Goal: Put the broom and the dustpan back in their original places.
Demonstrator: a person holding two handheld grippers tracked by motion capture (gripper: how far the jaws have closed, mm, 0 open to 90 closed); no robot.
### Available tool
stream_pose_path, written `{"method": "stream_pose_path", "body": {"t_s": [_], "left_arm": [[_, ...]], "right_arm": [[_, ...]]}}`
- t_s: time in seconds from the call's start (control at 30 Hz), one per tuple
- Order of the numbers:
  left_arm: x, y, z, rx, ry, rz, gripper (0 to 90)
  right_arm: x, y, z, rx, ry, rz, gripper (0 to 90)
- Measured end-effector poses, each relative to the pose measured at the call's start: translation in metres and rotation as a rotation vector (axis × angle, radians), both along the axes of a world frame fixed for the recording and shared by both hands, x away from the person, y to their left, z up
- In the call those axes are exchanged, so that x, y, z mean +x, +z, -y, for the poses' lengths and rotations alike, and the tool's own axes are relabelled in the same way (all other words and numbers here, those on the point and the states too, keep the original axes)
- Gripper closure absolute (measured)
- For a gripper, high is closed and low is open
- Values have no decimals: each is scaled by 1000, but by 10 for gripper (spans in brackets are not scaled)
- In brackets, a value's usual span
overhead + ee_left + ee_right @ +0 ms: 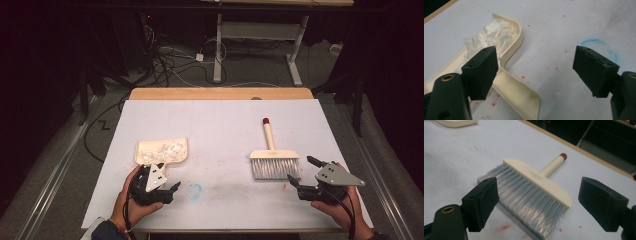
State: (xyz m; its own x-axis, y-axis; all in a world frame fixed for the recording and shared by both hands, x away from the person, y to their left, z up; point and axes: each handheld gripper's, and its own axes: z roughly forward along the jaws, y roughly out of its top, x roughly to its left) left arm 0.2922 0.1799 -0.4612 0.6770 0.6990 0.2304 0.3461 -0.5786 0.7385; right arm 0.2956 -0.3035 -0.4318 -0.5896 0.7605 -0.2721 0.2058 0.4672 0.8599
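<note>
The cream plastic dustpan (162,151), loaded with white paper scraps (491,35), is found just ahead of the left gripper (167,191), its handle running back toward the spread, empty jaws. The cream-handled grey-bristled brush (274,161) is found beside the right gripper (302,172), likewise released.

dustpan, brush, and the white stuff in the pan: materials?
Dustpan: looks like cream moulded plastic, smooth, slightly glossy rim. Brush: cream back and handle, probably plastic, with a red end cap; bristles grey, fine, shiny, likely synthetic. White scraps: thin, torn, matte pieces, probably paper or foam; cannot tell which.
</note>
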Motion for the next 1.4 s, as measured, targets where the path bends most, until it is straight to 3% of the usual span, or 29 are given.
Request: {"method": "stream_pose_path", "body": {"t_s": [0.13, 0.2, 0.67, 1.4], "left_arm": [[-2, 1, -1, -3, -1, 4, 195], [-2, 1, 0, -3, -4, 9, 195], [-5, -2, 3, 21, -31, 6, 195], [-6, -3, 7, 31, -47, 6, 195]], "right_arm": [[0, -18, 6, 8, -13, -66, 173], [-2, -22, 7, 2, -12, -72, 173], [-10, -11, 2, 13, 13, 17, 163], [-15, -8, 2, 22, 12, 38, 163]]}}
